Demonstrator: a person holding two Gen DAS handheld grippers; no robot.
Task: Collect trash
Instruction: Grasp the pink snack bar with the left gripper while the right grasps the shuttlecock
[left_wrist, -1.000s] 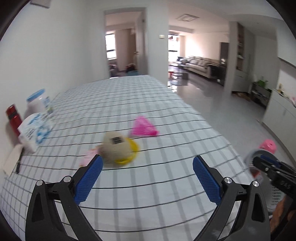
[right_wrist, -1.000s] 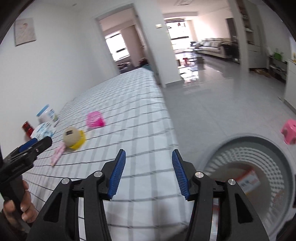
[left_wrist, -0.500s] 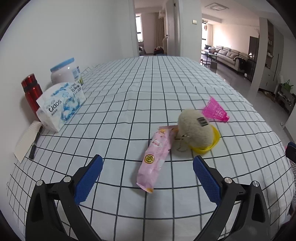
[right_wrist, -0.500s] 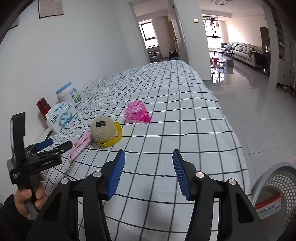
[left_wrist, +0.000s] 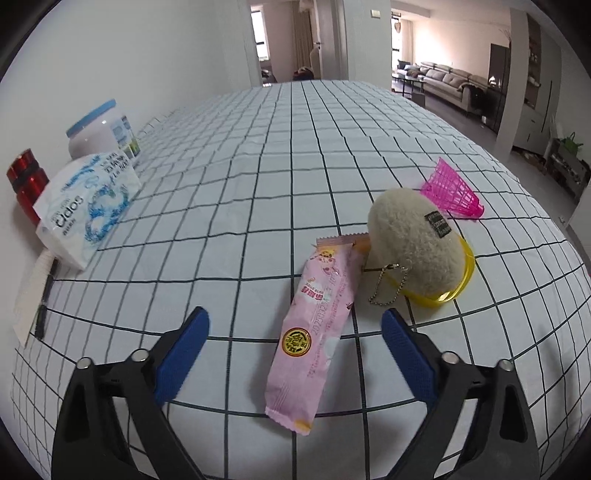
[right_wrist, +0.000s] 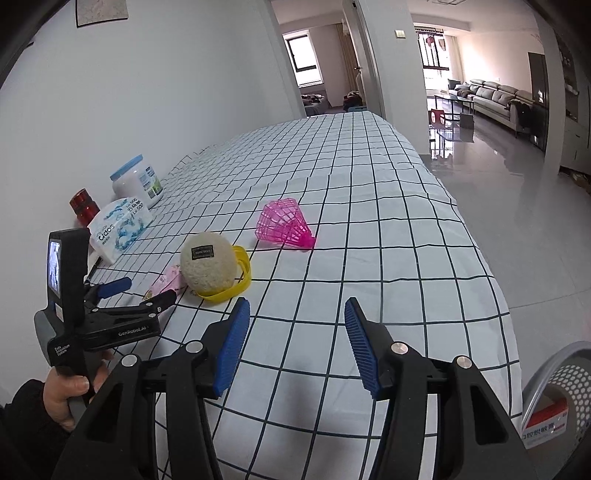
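The left hand-held gripper (left_wrist: 291, 350) hangs low over the tabletop (left_wrist: 258, 184), which is covered in a white cloth with a black grid. Its blue-padded jaws have just been closing a little but stand wide apart, and the near half of a long pink plastic snack wrapper (left_wrist: 317, 328) lies between them, touching neither pad. The wrapper lies flat, its far end beside a round beige plush ball (left_wrist: 410, 236) with a small black label and a bead chain. The ball sits on a yellow plastic ring (left_wrist: 461, 280). Just beyond it lies a bright pink plastic mesh shuttlecock (left_wrist: 452, 190) on its side.

The right hand-held gripper (right_wrist: 295, 339) hovers over bare cloth nearer the table's edge, jaws parted with nothing between them. A hand (right_wrist: 70, 395) in a dark sleeve grips the left tool's handle. At the lower right a perforated grey waste basket (right_wrist: 565, 373) stands on the floor with a red-and-white carton inside.

Along the wall stand a white-and-blue soft tissue pack (left_wrist: 86, 203), a red metal bottle (left_wrist: 26, 184) and a white jar with a blue lid (left_wrist: 101, 133).
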